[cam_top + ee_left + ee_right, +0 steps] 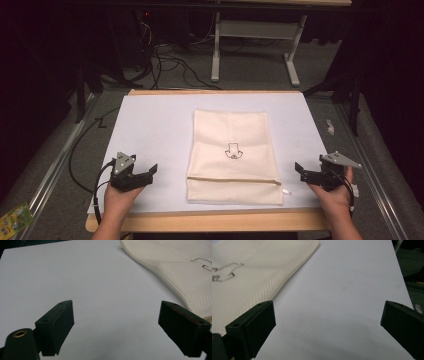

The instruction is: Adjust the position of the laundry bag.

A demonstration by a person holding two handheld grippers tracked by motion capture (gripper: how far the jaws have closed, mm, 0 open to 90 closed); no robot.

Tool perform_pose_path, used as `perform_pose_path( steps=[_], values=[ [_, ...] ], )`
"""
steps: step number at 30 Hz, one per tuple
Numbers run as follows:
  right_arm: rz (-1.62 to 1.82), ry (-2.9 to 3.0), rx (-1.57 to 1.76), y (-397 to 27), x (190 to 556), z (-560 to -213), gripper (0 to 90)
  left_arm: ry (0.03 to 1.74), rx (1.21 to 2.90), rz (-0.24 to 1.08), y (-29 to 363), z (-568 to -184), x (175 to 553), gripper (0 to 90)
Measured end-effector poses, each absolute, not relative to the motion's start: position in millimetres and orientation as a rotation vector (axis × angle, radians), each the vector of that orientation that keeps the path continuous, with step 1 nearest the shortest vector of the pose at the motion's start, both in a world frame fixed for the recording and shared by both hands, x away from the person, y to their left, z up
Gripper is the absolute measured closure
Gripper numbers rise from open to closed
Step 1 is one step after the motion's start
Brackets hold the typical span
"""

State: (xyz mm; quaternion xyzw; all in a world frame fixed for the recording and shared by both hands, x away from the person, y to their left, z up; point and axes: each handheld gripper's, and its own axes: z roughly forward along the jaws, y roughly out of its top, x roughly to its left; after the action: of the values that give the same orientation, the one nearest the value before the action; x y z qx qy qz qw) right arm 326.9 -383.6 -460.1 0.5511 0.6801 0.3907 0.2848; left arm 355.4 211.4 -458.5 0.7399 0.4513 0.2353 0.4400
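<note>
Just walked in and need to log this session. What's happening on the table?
A person holds a gripper in each hand, one on either side of a cream mesh bag that lies flat on a white sheet. The left gripper and the right gripper are both open, point inward at the bag and touch nothing. The bag's zipper runs across near its close end and looks closed.

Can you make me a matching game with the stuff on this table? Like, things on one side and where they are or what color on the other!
Things:
1. cloth bag
2. left gripper
3. right gripper
4. table cover

Clues:
A. white, spread flat under everything
B. open, at the bag's right
C. cream, lying in the middle
D. open, at the bag's left

Pairs: 1-C, 2-D, 3-B, 4-A
</note>
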Motion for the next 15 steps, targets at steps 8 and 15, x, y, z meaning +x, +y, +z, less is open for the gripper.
perform_pose_path(
  steps=[8, 15],
  values=[
    [1.089, 1.836, 1.481, -386.4, 322.3, -456.9, 0.1, 1.129, 1.850, 0.508, 198.2, -459.8, 361.0, 17.6],
    [1.081, 1.862, 1.466, -381.9, 324.6, -456.8, 1.7, 1.103, 1.933, 0.492, 183.2, -463.0, 366.6, 18.6]
  ],
)
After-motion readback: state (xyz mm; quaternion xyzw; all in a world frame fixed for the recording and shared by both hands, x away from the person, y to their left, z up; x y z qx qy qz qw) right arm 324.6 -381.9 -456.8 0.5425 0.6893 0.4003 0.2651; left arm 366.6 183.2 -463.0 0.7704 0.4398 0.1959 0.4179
